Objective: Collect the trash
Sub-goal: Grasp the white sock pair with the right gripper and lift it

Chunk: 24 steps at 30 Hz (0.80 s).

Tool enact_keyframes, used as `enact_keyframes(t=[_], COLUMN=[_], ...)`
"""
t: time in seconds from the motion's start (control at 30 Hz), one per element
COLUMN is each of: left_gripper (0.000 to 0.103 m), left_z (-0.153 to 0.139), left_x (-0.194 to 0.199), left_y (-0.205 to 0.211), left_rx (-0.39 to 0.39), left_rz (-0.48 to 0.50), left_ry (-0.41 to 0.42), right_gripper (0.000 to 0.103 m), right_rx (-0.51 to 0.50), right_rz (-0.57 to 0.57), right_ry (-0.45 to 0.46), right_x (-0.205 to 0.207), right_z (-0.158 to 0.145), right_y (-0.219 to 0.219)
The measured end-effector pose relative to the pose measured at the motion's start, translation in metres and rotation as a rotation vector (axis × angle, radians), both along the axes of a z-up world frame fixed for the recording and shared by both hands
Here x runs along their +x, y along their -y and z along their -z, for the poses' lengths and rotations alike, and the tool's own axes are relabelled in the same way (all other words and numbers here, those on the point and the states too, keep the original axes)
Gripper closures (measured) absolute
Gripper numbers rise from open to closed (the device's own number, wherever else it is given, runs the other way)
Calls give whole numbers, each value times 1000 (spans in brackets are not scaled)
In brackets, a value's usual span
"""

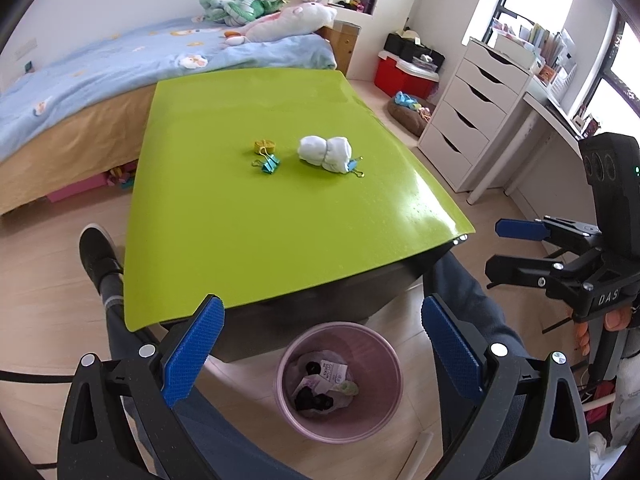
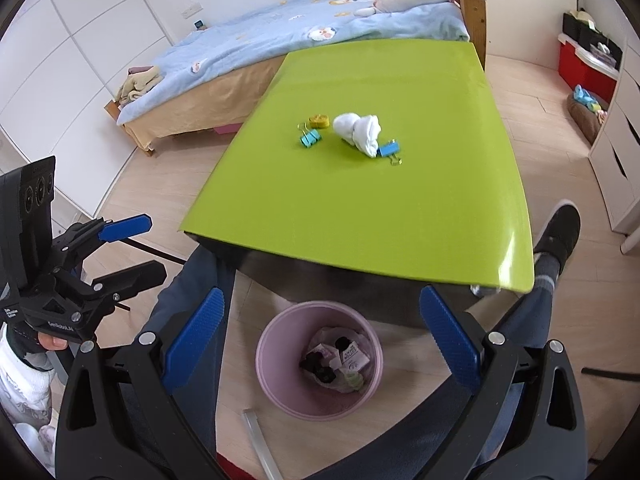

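Left gripper (image 1: 322, 350): released, jaws wide apart, nothing between the blue pads; held over the pink bin, off the near edge of the table. It also shows at the left of the right wrist view (image 2: 138, 248), jaws parted and bare.

Green table (image 1: 256, 216): four items grouped around its middle, well away from every edge. Left to right:
- yellow tape roll (image 1: 265, 145), lying flat, farthest toward the back edge;
- teal binder clip (image 1: 269, 164), just in front of the roll, close beside it;
- white crumpled cloth (image 1: 326, 153), apart from the teal clip;
- blue binder clip (image 2: 390, 150), touching the cloth's right end, partly tucked under it.

Pink bin (image 1: 384, 408): on the floor below the table's near edge, between the person's legs; holds paper wrappers and dark scraps.

Right gripper (image 2: 320, 350): released, jaws wide apart, grasping nothing; also over the bin.
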<state>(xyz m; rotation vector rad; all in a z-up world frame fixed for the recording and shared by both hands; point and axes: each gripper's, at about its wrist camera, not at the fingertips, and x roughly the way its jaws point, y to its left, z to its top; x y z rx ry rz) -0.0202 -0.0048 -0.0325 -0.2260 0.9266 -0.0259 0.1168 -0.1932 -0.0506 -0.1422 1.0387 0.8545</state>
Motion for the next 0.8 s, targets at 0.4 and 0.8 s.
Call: enact_keyframes(t=[0.4, 0.8], left_gripper=[8, 8], left_z=[-2, 5], left_x=[11, 7], left_y=[-16, -26], left_rx=[-2, -23], left_rz=[-28, -56], left_ry=[0, -11], right_gripper=[6, 6], right_rx=[-103, -313], right_rz=[-114, -235], right_ry=[60, 29], right_x=[71, 146], right_z=[-13, 24], right_y=[-71, -156])
